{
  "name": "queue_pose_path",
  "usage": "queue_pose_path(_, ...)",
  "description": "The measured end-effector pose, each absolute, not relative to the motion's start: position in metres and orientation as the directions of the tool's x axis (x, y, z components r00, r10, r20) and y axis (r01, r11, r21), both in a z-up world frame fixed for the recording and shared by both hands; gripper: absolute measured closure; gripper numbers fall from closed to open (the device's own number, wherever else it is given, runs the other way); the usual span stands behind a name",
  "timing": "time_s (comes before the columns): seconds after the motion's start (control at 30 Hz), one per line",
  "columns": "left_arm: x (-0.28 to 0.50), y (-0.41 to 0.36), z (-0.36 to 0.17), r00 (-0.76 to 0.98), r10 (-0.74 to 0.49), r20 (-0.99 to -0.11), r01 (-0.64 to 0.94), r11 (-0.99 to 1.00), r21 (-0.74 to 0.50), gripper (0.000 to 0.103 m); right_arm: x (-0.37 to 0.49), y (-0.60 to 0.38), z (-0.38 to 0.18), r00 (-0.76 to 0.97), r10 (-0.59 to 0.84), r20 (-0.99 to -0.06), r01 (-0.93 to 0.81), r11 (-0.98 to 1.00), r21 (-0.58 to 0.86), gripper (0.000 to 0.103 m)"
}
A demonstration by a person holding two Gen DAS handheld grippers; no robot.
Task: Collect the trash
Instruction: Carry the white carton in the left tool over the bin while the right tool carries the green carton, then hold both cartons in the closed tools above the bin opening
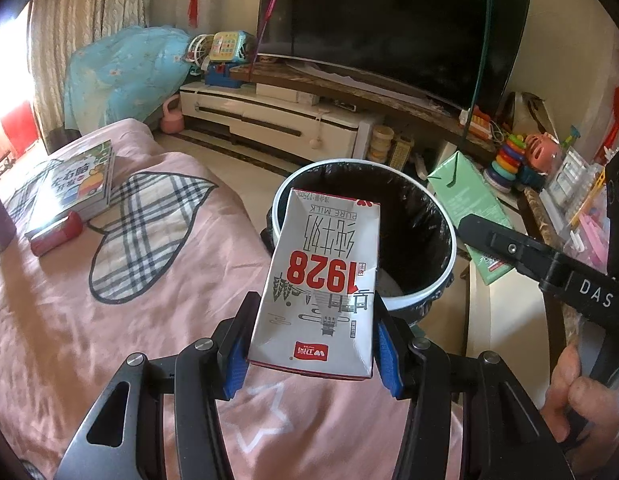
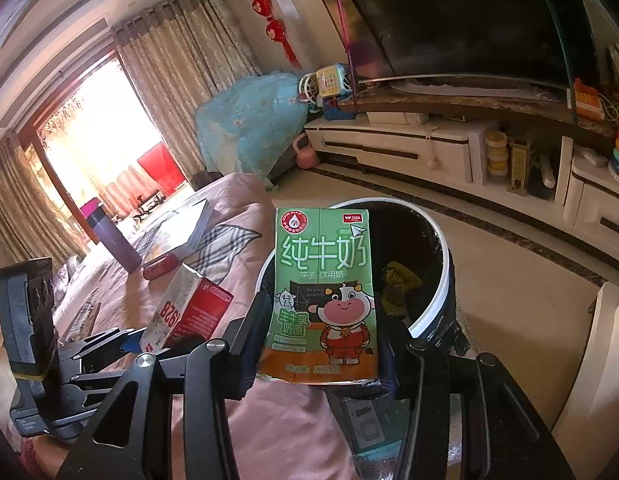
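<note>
Sunlit living room: dark curved television point(image 1: 393, 28) on a low white cabinet point(image 1: 269, 120), patterned curtains, toys. Close below the grippers, a bed under a pink sheet with a plaid heart point(image 1: 121, 240), bearing a stack of picture books point(image 1: 77, 184) and a small red case point(image 1: 55, 234).

Mid-task. Left gripper point(image 1: 313, 344) clamped on a white and red "1928" milk carton point(image 1: 321, 280), right gripper point(image 2: 321, 344) clamped on a green cartoon-cow milk carton point(image 2: 323, 296). Just ahead of both, a round white-rimmed bin with black liner point(image 1: 445, 276), yellowish scraps already inside. Left to do: carry over the rim, release.
</note>
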State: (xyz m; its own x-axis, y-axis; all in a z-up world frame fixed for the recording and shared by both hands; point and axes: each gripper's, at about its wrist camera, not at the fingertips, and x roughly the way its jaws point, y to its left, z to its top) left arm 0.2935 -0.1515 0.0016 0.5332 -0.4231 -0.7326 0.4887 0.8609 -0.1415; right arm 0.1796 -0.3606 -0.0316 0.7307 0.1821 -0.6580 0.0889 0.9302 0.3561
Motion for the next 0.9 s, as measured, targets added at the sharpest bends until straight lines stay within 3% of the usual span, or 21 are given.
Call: queue_pose_path(0.9, 0.333, -0.192, -0.003, 0.531, -0.410, -0.742, 0.492, 0.862, -0.125, 0.052, 0.212, -0.387, -0.030, 0.723, 0.150, -0.675, 0.125, 0.932, 0.340, 0.055)
